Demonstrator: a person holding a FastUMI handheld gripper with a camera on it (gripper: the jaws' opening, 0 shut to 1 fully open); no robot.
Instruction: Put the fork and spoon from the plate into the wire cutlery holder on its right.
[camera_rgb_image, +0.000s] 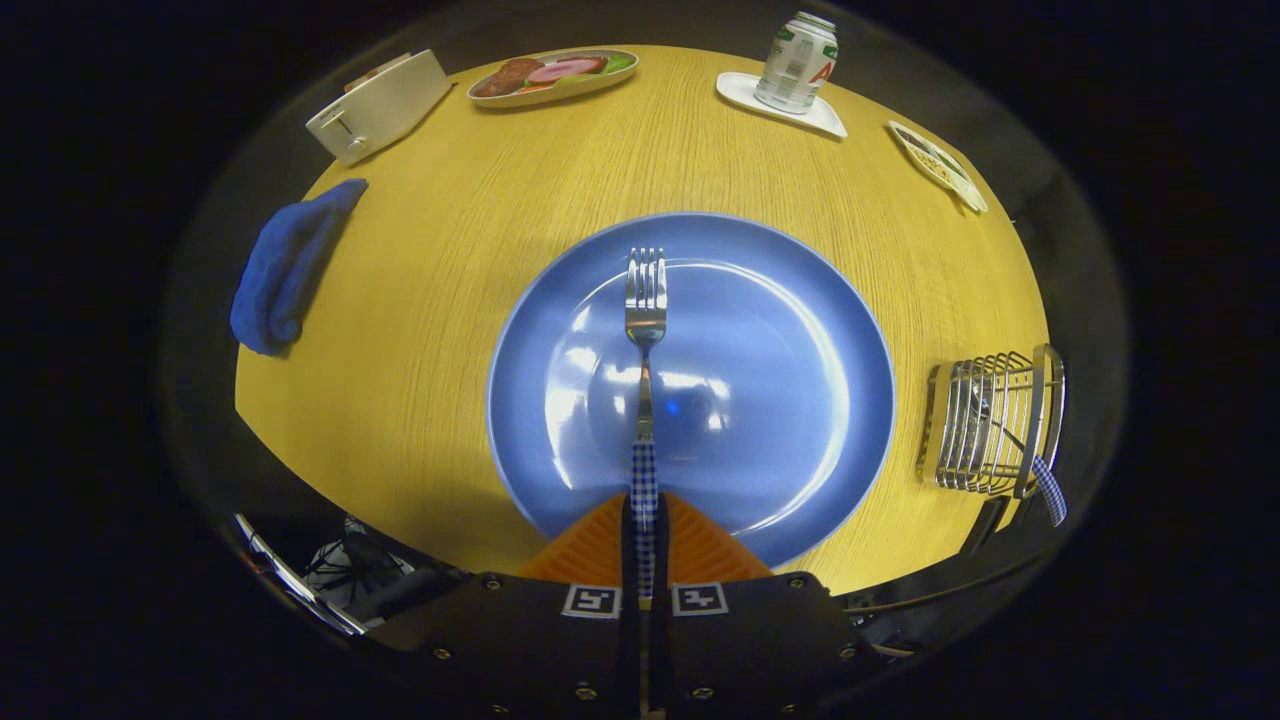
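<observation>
A metal fork (645, 330) with a blue-and-white checked handle points straight ahead over the blue plate (800, 400), tines far from me. My gripper (645, 520) is shut on the fork's checked handle, both fingers pressed against it. The fork appears lifted above the plate, though its height is hard to judge. The wire cutlery holder (985, 425) stands on the table to the right of the plate. A checked handle (1048, 490) sticks out of the holder's near end; the rest of that utensil is hidden among the wires.
The round wooden table (450, 300) carries a folded blue cloth (285, 270) at the left, a white toaster (378, 106) and a plate of food (553, 76) at the far side, a can on a white coaster (795, 62), and a small dish (940, 165) far right.
</observation>
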